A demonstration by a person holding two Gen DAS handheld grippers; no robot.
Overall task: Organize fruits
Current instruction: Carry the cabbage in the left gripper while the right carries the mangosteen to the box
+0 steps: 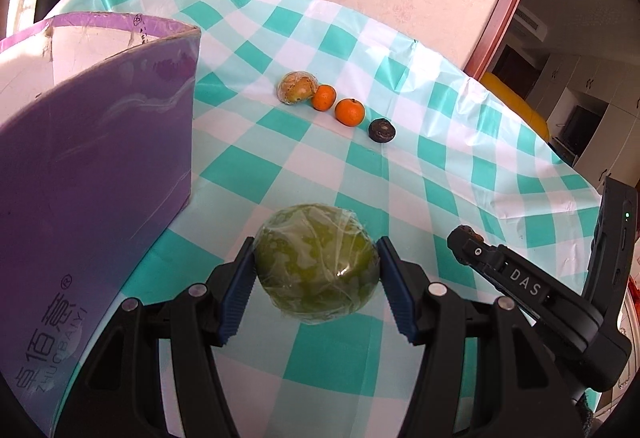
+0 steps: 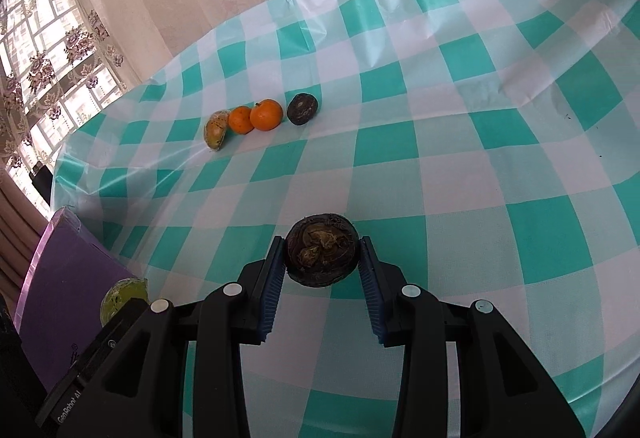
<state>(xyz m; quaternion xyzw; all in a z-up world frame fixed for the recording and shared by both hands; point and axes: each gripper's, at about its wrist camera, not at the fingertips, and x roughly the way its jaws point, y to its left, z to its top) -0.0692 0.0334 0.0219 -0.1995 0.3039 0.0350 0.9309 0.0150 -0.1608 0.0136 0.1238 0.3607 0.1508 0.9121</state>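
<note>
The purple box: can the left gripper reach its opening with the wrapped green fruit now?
Probably yes. The left gripper holds the green fruit right beside the purple box, and nothing stands between them.

left wrist: low, facing forward across table (image 1: 440, 166) | right wrist: likewise | shared: fruit row (image 1: 320, 100)

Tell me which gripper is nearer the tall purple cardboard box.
Left. The left gripper, shut on the plastic-wrapped green fruit, sits right beside the purple cardboard box. The right gripper, holding the dark brown round fruit, is further out over the checked tablecloth.
</note>
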